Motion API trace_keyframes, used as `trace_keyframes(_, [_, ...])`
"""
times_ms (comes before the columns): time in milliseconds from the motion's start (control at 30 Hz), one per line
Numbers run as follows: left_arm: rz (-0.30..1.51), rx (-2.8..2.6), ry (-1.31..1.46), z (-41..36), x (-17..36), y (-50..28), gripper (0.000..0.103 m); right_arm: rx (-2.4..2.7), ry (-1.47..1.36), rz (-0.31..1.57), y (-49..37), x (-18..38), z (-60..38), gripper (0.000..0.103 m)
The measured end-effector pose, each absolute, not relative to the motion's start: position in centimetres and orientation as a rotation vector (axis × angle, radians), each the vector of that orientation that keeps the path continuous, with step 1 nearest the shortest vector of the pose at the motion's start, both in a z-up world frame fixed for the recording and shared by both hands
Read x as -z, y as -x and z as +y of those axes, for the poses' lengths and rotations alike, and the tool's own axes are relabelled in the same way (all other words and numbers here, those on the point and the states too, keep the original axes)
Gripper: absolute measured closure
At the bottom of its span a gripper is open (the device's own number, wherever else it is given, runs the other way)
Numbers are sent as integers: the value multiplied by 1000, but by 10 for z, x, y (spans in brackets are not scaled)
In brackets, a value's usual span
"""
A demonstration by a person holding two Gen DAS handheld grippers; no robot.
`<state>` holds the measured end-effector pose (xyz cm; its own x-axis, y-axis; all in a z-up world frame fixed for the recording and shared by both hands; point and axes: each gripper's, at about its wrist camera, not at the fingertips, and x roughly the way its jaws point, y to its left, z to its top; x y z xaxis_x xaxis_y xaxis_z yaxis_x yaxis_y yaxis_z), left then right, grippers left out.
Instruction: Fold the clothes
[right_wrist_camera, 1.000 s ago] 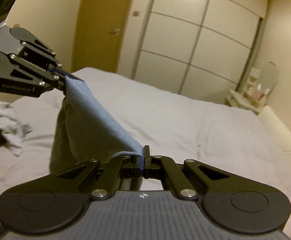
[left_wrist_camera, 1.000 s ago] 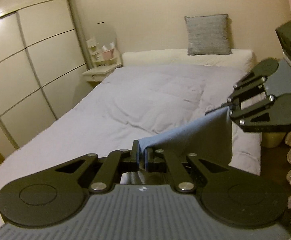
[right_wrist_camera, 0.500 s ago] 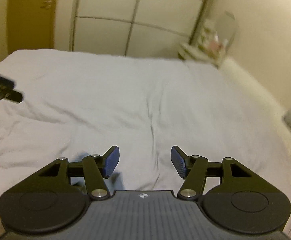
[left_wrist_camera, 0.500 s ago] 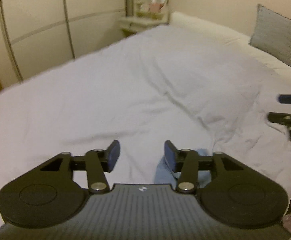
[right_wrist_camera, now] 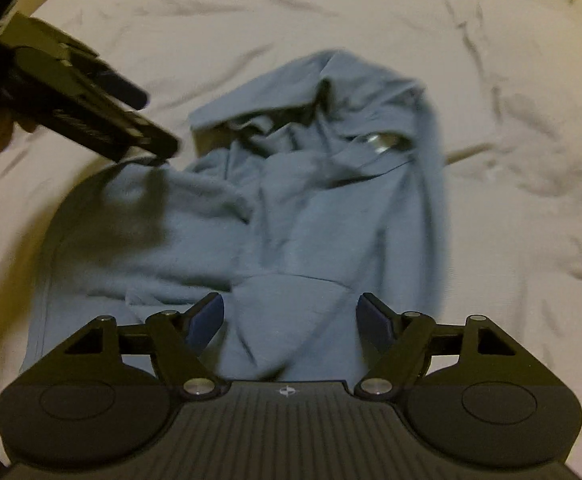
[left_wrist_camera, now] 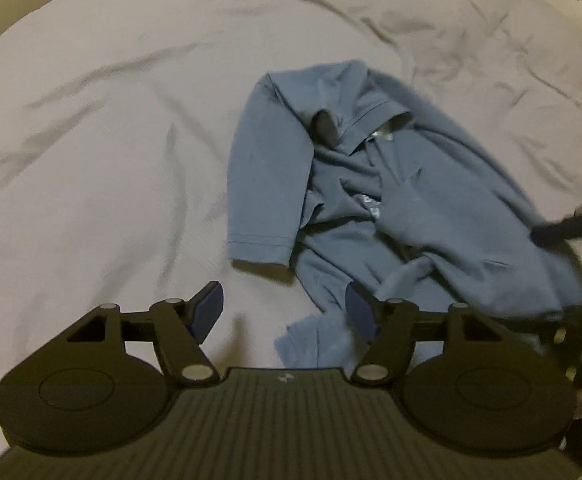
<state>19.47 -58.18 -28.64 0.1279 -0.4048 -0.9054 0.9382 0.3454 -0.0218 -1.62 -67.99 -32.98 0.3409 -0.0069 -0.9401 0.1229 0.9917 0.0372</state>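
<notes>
1. The crumpled blue short-sleeved polo shirt lies in a loose heap on the bed's wrinkled white duvet, collar away from the cameras.
2. One sleeve lies flat along the shirt's left side, its hem toward the tongs.
3. The left tongs hover just above the shirt's near edge, fingers spread apart and gripping nothing; blue fabric lies under the right finger.
4. The right tongs hang over the shirt's near side, likewise released with cloth beneath the gap.
5. In the right wrist view the left tongs appear blurred at the shirt's left edge.
</notes>
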Motion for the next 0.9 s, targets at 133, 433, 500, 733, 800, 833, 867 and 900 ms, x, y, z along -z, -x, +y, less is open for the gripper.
trace_keyframes(133, [981,1035,-672,-605,302,-201,38,41,-170,1234,17,328,-704,102])
trace_keyframes(433, [738,1120,-899,-688,308,-197,35,229,-222,1167,69,258,-860,103])
trace_keyframes(500, [587,1190,-1039,-706,313,-184,34,299,-239,1158,78,255,-890,103])
trace_keyframes(733, [266,1365,-1341,-741,333,-157,69,312,-261,1129,81,257,-915,103])
trace_keyframes(800, [296,1359,-1316,-745,328,-161,100,293,-253,1114,78,254,-913,103])
trace_keyframes(833, [320,1343,-1271,-743,319,-164,101,286,-248,1102,77,252,-913,103])
trace_keyframes(867, [343,1326,-1227,-741,310,-168,101,280,-246,1089,75,250,-914,103])
trace_keyframes(900, [366,1309,-1182,-739,301,-172,101,275,-246,1075,74,248,-914,103])
